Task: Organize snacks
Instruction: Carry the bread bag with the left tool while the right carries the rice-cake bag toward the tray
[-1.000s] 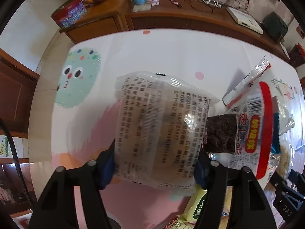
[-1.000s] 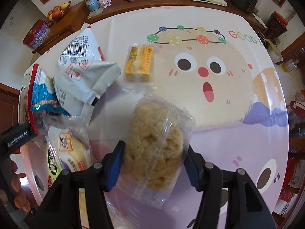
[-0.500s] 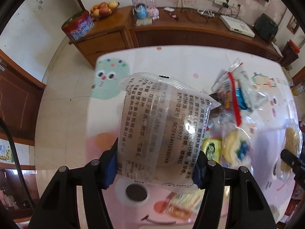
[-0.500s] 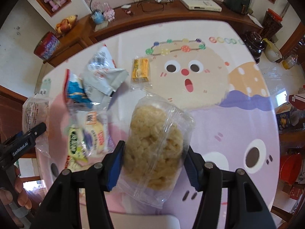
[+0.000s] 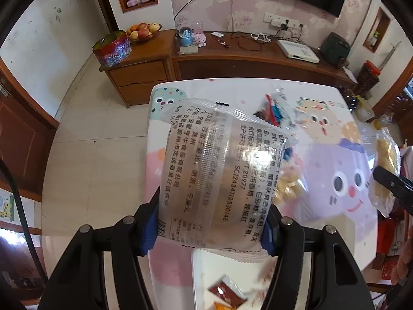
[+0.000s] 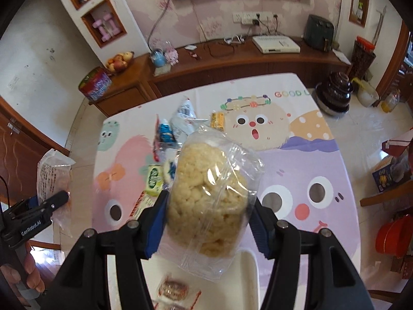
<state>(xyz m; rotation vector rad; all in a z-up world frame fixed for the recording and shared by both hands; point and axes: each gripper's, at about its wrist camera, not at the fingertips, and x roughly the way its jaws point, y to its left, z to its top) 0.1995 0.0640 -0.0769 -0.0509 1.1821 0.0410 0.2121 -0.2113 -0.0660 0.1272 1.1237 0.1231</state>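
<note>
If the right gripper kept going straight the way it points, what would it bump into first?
Probably the cartoon-printed tablecloth on the table. The right gripper, shut on the clear bag of pale rice crackers, points steeply down at it; depth is unclear.
</note>
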